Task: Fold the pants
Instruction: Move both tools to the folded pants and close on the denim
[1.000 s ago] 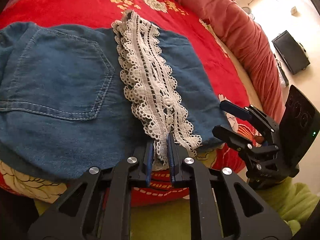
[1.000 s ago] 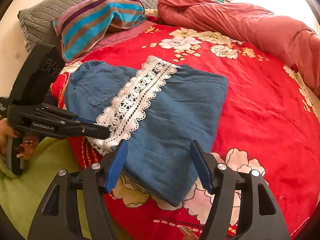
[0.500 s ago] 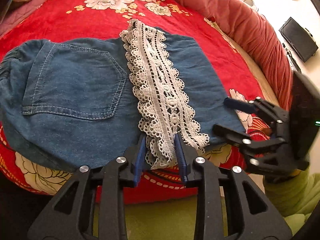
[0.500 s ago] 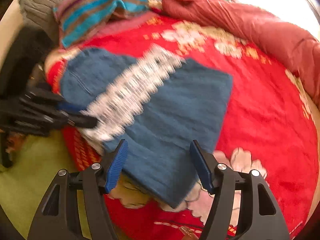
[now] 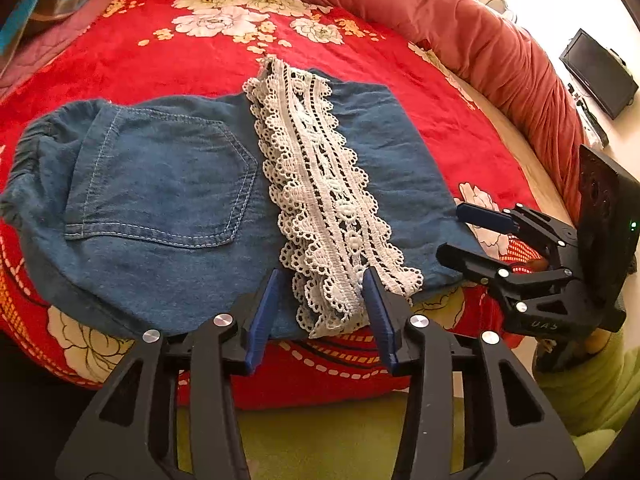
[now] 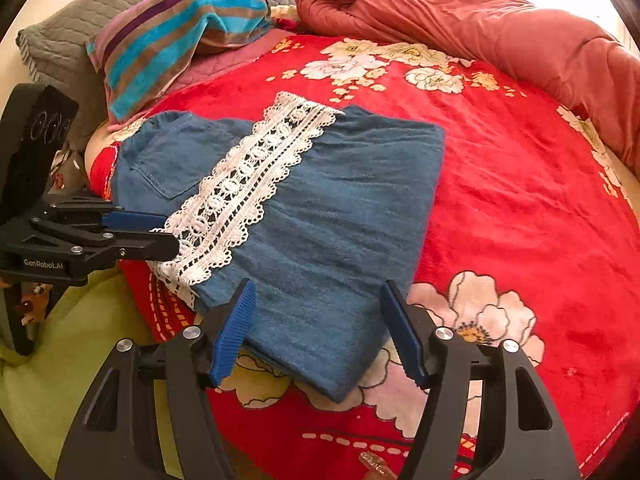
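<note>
Finishing fold on blue denim lace-trimmed pants (image 5: 168,184), left tongs (image 5: 320,304) and right tongs (image 6: 320,328) both spread, gripping nothing; next likely smoothing or withdrawing.

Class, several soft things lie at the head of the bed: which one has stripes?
The striped towel, banded turquoise, brown and purple, draped over the plain grey quilted pillow; the rolled terracotta quilt is also unpatterned.

red floral blanket (image 6: 520,208) | striped towel (image 6: 172,36) | grey pillow (image 6: 80,24) | monitor (image 5: 600,74)

Folded pants (image 6: 328,216) lie on the bed (image 6: 520,208) near its front edge; pillows (image 6: 172,32) sit behind.
</note>
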Available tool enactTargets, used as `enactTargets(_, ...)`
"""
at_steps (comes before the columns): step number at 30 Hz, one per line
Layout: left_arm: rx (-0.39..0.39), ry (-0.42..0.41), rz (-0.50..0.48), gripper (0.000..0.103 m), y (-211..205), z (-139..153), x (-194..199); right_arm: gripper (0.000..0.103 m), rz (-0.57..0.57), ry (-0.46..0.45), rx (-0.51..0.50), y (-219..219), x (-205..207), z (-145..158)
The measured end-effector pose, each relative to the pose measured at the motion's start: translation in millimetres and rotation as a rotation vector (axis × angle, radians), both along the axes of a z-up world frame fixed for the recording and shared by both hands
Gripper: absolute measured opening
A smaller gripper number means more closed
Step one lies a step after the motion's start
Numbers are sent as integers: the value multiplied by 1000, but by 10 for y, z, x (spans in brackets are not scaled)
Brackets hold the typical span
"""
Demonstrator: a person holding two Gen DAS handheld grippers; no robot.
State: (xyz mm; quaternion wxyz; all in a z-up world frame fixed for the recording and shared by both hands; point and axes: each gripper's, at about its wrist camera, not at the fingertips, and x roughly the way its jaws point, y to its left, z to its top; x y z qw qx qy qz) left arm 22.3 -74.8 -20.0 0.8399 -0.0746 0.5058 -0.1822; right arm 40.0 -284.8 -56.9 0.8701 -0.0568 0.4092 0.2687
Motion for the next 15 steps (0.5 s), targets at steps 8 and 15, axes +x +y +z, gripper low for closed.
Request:
enactTargets(8,18,-37,15,52,20,101,-48,96,-62,-37,31,-134,-30,145)
enactTargets(15,38,-72,38,68,62,189,-90,97,-85,-63,21,-179,-55,242)
